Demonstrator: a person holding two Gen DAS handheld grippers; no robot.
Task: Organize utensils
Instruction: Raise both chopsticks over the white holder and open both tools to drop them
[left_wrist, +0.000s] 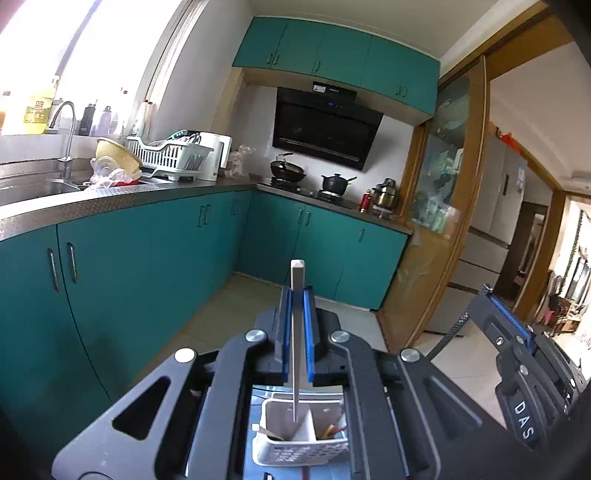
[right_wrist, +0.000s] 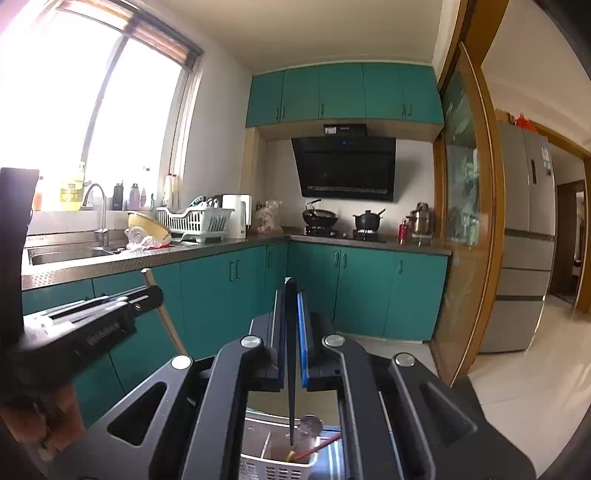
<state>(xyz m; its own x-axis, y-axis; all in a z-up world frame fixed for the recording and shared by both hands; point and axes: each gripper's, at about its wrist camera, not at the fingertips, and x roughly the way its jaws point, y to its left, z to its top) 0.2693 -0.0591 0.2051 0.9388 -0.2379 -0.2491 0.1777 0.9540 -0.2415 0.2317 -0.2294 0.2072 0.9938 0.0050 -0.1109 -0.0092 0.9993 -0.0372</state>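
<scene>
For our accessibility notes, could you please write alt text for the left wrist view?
The left hand-held gripper is shut on a white chopstick above a white utensil basket, in a kitchen with teal cabinets.

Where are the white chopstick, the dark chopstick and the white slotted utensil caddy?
white chopstick (left_wrist: 297, 280): left wrist view, upper end above the jaws.
dark chopstick (right_wrist: 291, 369): right wrist view, mid-shaft between the pads.
white slotted utensil caddy (left_wrist: 295, 452): left wrist view, front wall.
</scene>
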